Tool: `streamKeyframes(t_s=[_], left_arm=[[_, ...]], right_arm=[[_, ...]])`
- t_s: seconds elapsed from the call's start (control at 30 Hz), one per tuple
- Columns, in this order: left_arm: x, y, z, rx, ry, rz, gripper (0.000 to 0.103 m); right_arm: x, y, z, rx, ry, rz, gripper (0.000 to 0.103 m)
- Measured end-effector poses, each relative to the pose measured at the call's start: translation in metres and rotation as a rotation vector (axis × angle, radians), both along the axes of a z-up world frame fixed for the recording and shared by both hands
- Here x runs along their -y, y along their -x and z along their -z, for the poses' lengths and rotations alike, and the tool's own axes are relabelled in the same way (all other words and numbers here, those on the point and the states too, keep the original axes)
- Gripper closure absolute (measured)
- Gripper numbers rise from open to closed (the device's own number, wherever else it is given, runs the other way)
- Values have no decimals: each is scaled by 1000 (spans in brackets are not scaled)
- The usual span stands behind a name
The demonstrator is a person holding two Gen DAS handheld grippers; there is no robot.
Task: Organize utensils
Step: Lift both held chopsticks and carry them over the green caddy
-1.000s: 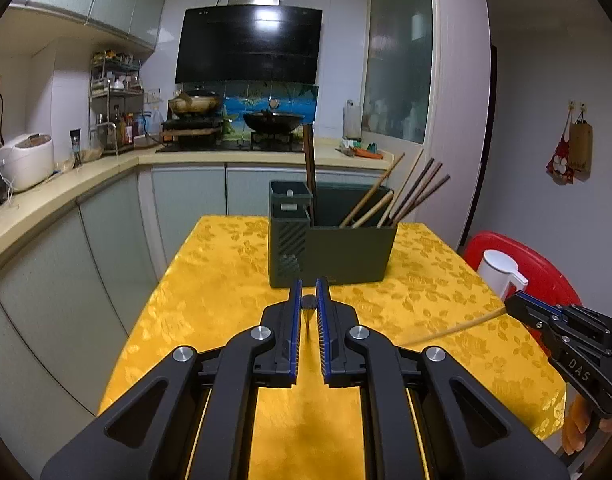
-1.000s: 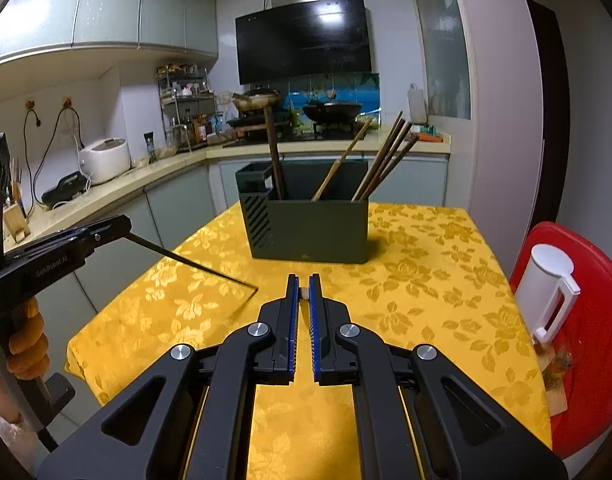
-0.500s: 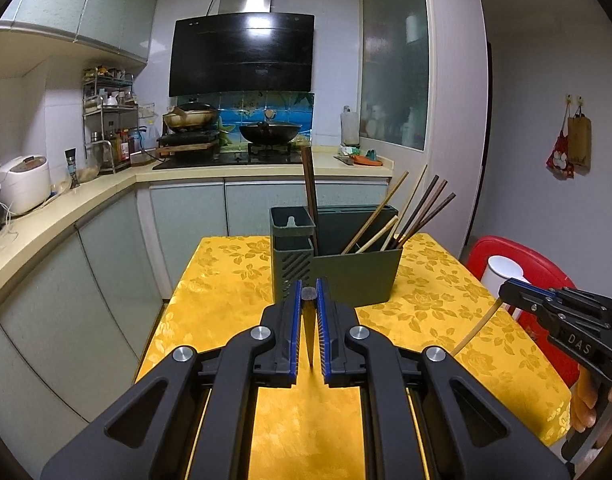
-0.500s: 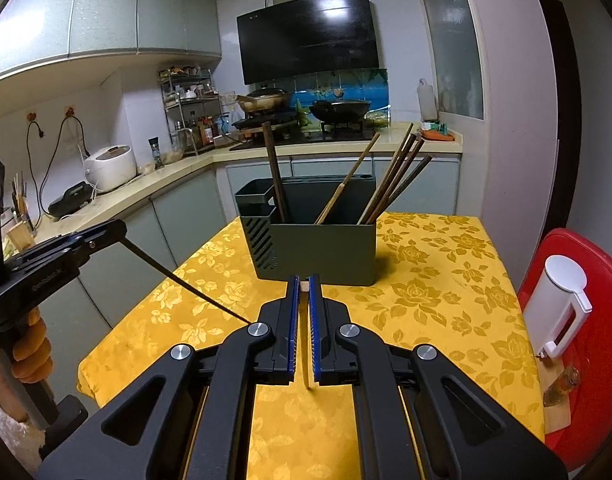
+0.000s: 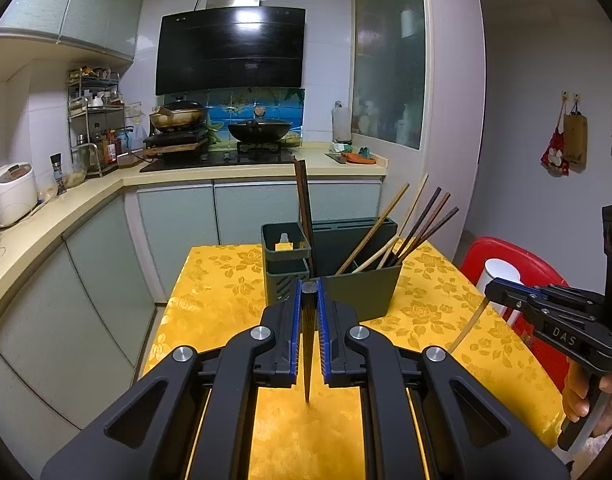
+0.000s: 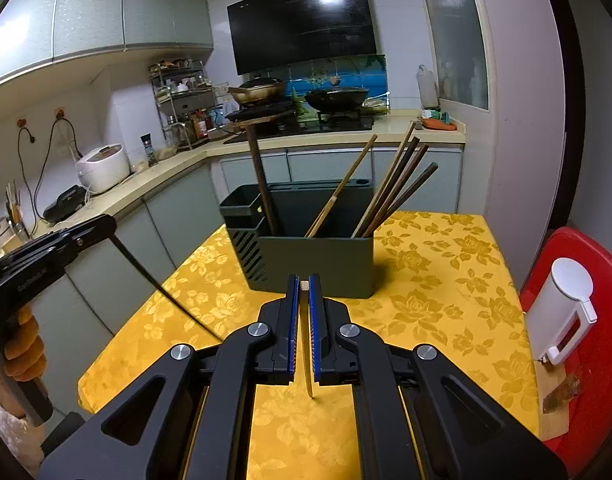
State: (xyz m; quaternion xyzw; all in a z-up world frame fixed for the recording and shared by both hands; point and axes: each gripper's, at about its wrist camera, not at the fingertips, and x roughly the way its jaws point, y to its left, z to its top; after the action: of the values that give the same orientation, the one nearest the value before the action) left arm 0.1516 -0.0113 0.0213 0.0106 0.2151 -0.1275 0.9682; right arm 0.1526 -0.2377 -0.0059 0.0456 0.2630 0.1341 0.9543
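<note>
A dark green utensil holder (image 5: 362, 292) (image 6: 318, 264) stands on the yellow tablecloth with several chopsticks (image 5: 418, 228) (image 6: 390, 196) leaning in it. My left gripper (image 5: 308, 312) is shut on a dark chopstick (image 5: 308, 360), which hangs tip-down; it also shows in the right wrist view (image 6: 161, 284). My right gripper (image 6: 303, 308) is shut on a light bamboo chopstick (image 6: 308, 360), seen in the left wrist view (image 5: 466, 330) slanting down to the cloth. Both grippers are raised, short of the holder.
The yellow-clothed table (image 5: 225, 292) (image 6: 446, 280) sits next to grey kitchen cabinets (image 5: 105, 272). A red stool (image 6: 586, 320) with a white container (image 6: 566, 312) stands at the right. The stove counter with woks (image 5: 257, 132) is behind.
Both grippers have lifted and pulled back from the holder, each still holding its chopstick. The chopsticks now hang more steeply downward.
</note>
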Motion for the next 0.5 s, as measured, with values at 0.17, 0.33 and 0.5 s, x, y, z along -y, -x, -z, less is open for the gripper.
streamKeyframes(t_s=[0.17, 0.33, 0.5], left_arm=[[4, -16, -10, -16, 2, 23, 96], [13, -30, -27, 2, -13, 50, 96], [24, -52, -53, 29, -23, 65, 96]], right_arm=[[6, -15, -15, 16, -1, 20, 97], [11, -29, -36, 57, 18, 37, 97], [18, -46, -62, 96, 15, 59, 97]])
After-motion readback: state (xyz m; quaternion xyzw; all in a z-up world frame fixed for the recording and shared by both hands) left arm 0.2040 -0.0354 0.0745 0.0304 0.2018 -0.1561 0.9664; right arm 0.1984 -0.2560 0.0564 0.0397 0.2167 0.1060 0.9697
